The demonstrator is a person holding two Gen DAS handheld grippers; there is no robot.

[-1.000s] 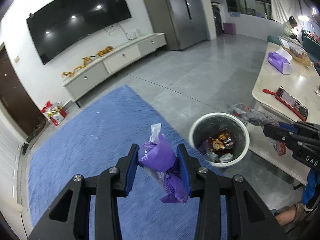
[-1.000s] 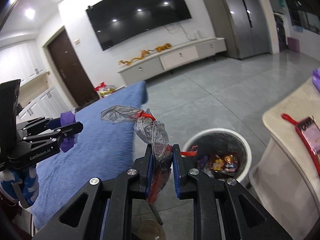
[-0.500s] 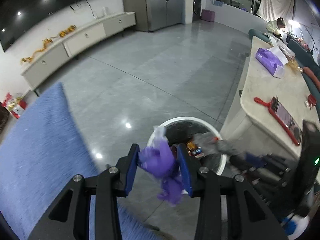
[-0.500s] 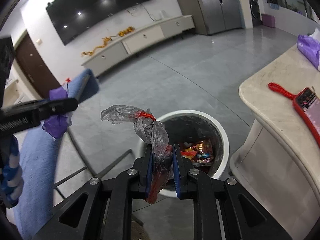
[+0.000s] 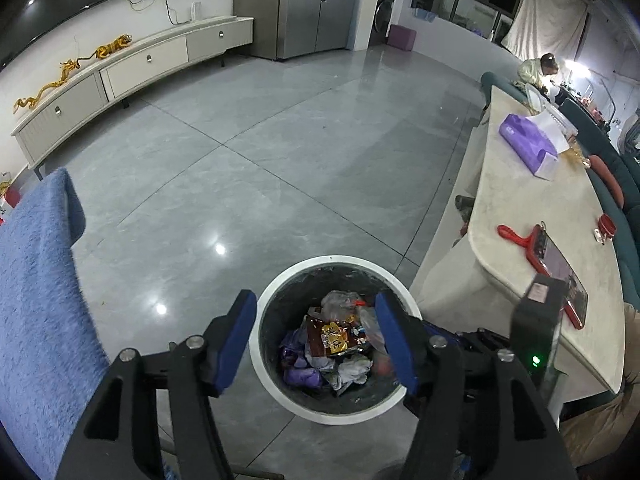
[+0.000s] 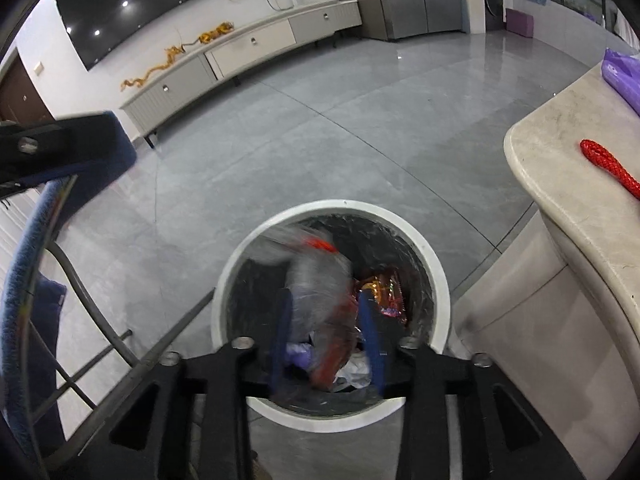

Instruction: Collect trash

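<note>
**Both claws above the trash bin**

Left wrist view looks down along the left claw, which is wide open and has nothing between its blue pads. Directly under it stands the trash bin, round with a white rim and a dark liner, on the grey tiled floor. Inside the bin lie a purple wrapper, a red and gold snack packet, some crumpled white paper and a clear plastic bag with a red tie. A blue cloth hangs at the left edge. At the right is the pale worktop, carrying a purple tissue pack and a red-handled object.

In the right wrist view the right claw is also over the bin, with its fingers parted. The clear plastic bag is between them, blurred, over the bin opening; I cannot tell if the pads touch it.
</note>
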